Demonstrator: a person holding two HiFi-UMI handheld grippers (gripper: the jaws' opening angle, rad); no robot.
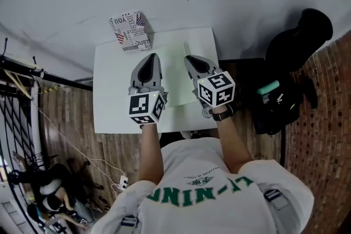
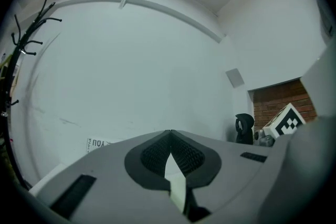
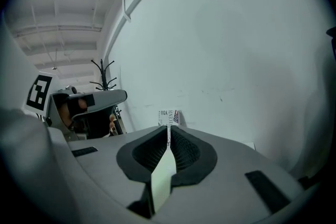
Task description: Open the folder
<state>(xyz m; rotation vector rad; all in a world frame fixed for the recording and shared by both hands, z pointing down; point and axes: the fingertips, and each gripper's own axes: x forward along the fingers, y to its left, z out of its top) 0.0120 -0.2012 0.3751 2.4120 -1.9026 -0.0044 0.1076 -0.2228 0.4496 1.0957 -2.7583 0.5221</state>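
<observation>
**A:** Where is the folder (image 1: pixel 178 78) right now?

**B:** It's on the white surface (image 1: pixel 109 101) straight in front of me, between my two tools. The left gripper (image 1: pixel 152 57) has its fingers (image 2: pixel 149 155) together on a pale sheet of the folder. The right gripper (image 1: pixel 188 58) is clamped on another thin sheet, which stands edge-on and pokes out past the tips.

**A:** So how do you open it well?

**B:** I take those sheets for the two covers, though I can't tell for sure. I'd draw my hands apart sideways, slowly and evenly. I'd keep both low so the spine rests on the surface, and squeeze no harder than needed, since thin card probably creases easily. If one side slips, I stop and grip again.

**A:** Is anything in the way?

**B:** A printed box (image 1: pixel 130 31) sits at the far left corner, apart from the folder, and a wide swing to the left could knock it. The wall is close behind the surface. A black bag (image 1: pixel 285 96) lies off to the right, beyond the edge. A coat stand (image 3: pixel 105 73) stands off to the left, and I judge neither it nor the bag a bother.
</observation>
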